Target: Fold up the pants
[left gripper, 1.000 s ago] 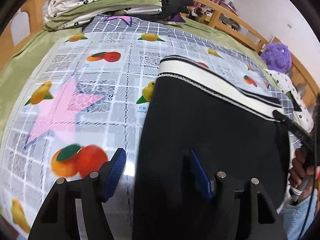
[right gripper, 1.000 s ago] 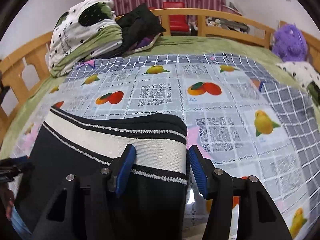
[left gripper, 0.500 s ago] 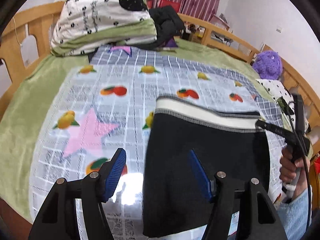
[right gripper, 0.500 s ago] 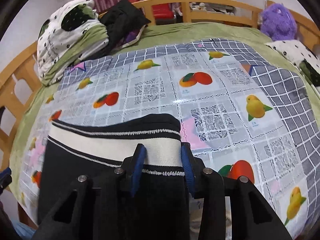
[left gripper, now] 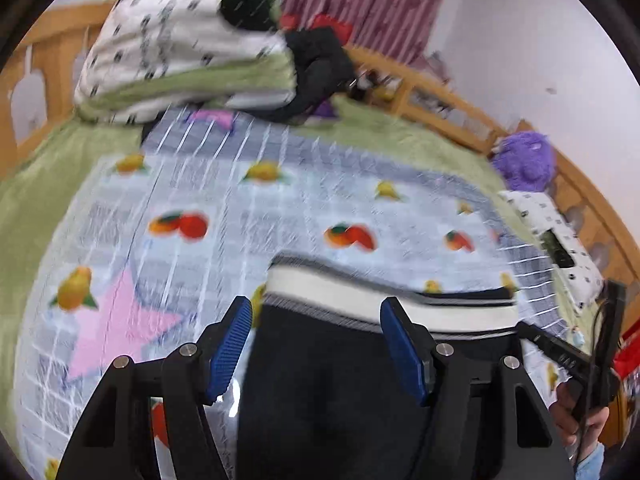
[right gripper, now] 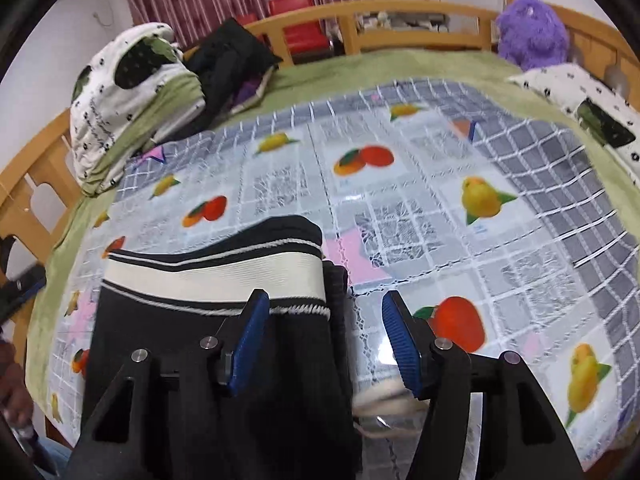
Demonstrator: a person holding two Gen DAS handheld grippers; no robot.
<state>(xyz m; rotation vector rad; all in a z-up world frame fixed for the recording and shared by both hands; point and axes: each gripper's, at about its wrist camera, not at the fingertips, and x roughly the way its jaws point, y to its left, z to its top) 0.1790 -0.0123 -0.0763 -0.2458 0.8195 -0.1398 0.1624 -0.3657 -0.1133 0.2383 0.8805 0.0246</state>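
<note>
The black pants (left gripper: pixel 328 380) with a white striped waistband (left gripper: pixel 372 296) lie folded on the fruit-print cloth. My left gripper (left gripper: pixel 316 344) is open, its blue pads either side of the pants' left edge, raised above them. In the right wrist view the pants (right gripper: pixel 200 352) lie at lower left with the waistband (right gripper: pixel 212 272) across them. My right gripper (right gripper: pixel 324 344) is open over the pants' right edge, holding nothing. A white drawstring end (right gripper: pixel 380 400) shows under it.
The fruit-print plastic cloth (right gripper: pixel 440 208) covers a green bedspread (right gripper: pixel 420 68). A pile of folded bedding (right gripper: pixel 132 108) and dark clothes (right gripper: pixel 228 60) sits at the back left. A purple plush toy (right gripper: pixel 532 36) and a spotted pillow (right gripper: pixel 580 96) are at the back right. Wooden bed rails surround all.
My right gripper was shut on the waistband half a second ago and has now opened and let it go. Both grippers have pulled back and up from the pants.
</note>
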